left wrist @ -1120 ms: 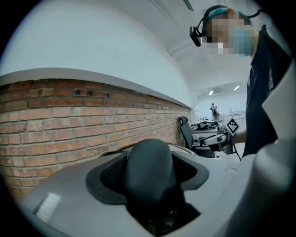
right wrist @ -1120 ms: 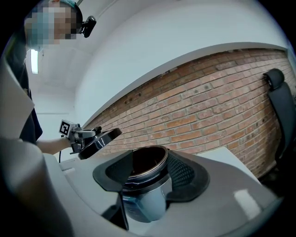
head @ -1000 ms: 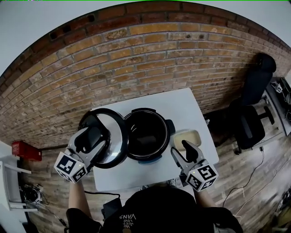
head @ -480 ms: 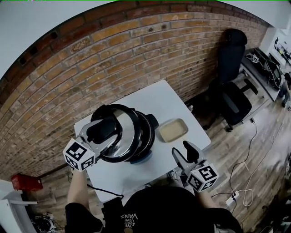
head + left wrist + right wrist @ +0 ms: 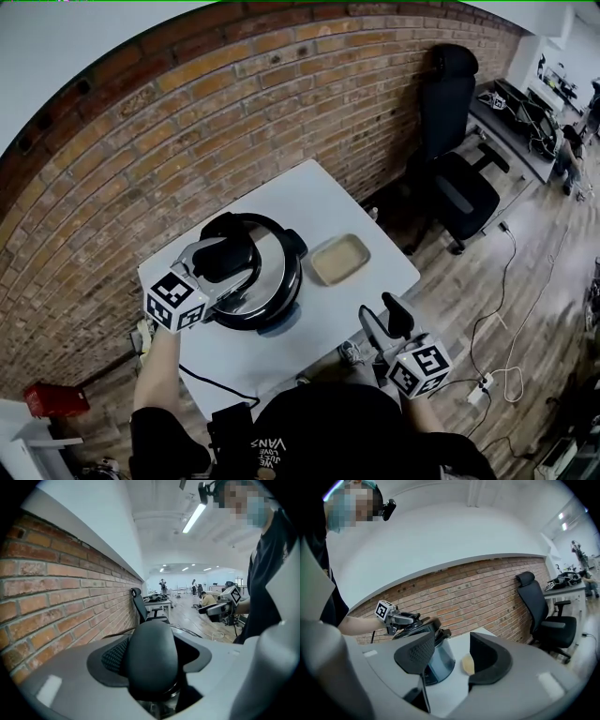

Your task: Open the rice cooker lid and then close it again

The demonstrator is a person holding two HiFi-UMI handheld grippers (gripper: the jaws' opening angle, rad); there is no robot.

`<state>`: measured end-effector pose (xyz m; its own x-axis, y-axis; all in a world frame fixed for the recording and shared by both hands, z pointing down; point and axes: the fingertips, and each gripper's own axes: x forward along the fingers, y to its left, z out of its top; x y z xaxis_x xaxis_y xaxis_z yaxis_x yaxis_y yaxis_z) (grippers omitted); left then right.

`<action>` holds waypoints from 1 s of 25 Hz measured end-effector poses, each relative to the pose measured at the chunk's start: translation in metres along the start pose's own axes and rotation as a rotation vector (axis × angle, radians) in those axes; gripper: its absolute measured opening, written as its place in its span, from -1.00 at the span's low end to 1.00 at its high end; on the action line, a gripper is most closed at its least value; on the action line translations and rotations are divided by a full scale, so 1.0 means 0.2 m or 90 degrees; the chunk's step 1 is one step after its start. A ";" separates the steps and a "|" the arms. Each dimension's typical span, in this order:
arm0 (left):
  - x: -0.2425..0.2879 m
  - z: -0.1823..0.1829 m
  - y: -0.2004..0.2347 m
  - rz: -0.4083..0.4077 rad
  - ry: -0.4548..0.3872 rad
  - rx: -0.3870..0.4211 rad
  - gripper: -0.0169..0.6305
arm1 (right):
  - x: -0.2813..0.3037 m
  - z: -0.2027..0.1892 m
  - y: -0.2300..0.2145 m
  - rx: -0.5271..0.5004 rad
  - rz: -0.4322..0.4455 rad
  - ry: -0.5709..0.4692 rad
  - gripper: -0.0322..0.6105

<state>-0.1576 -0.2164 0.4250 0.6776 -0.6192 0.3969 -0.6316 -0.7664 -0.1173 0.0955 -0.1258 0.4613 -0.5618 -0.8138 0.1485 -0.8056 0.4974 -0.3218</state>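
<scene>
From where I stood, the rice cooker (image 5: 265,302) sat on the white surface (image 5: 281,197), towards the end nearest the brick wall (image 5: 187,112). Its lid (image 5: 272,272) lay down over the pot. I could not tell whether it was fully seated.

The person's left forearm (image 5: 155,375) reached forward from the body to the cooker's near left side. The left gripper (image 5: 234,255) lay across the top of the lid, tipped a little downward, with its marker cube (image 5: 176,300) hanging off the cooker's left edge. Its jaws stood wide but were filled: the rounded black lid handle (image 5: 152,658) sat clamped between them, with the meshed pad pressed against its side.

The right gripper (image 5: 380,317) was held in close to the person's body, well apart from the cooker on its right. It was out past the surface's near corner and over the wooden floor (image 5: 506,309). It pointed roughly level towards the cooker's right side, with its own cube (image 5: 419,366) nearest the person. Its jaws were parted with nothing between them, and only the cooker and the surface showed through the gap.

Just to the right of the cooker, and apart from it, a shallow rectangular dish (image 5: 339,259) rested on the surface. Farther right of the cooker, beyond the surface, a black office chair (image 5: 450,169) stood against the wall.
</scene>
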 end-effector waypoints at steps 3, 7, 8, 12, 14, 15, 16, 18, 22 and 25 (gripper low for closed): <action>0.03 -0.01 -0.02 -0.009 0.021 0.012 -0.04 | -0.04 0.00 -0.01 0.001 -0.008 -0.003 -0.20; 0.05 -0.03 -0.03 -0.024 0.043 0.012 -0.04 | -0.05 0.00 0.01 0.000 -0.006 -0.002 -0.20; 0.05 -0.04 -0.03 -0.028 0.051 0.013 -0.04 | -0.05 0.00 0.01 0.001 -0.005 -0.003 -0.20; 0.07 -0.07 -0.04 -0.033 0.071 0.012 -0.04 | -0.06 0.00 0.01 0.001 -0.002 -0.001 -0.20; 0.07 -0.07 -0.03 -0.034 0.070 0.004 -0.04 | -0.06 -0.01 0.01 0.001 -0.002 -0.001 -0.20; 0.07 -0.07 -0.02 -0.036 0.069 0.002 -0.04 | -0.06 -0.01 0.01 0.001 -0.001 -0.002 -0.20; 0.07 -0.07 -0.02 -0.038 0.069 0.002 -0.04 | -0.06 -0.01 0.01 0.001 -0.001 -0.001 -0.20; 0.07 -0.07 -0.02 -0.046 0.070 0.005 -0.04 | -0.07 -0.02 0.02 0.002 -0.001 0.000 -0.20; 0.07 -0.07 -0.03 -0.065 0.063 0.013 -0.04 | -0.07 -0.03 0.01 0.001 -0.002 0.008 -0.20; 0.06 -0.07 -0.03 -0.076 0.055 0.021 -0.04 | -0.05 -0.04 0.02 -0.001 0.001 0.017 -0.20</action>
<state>-0.1510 -0.2159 0.4439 0.7115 -0.5074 0.4861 -0.5349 -0.8397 -0.0936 0.0970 -0.1129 0.4651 -0.5674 -0.8049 0.1738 -0.8055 0.4988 -0.3200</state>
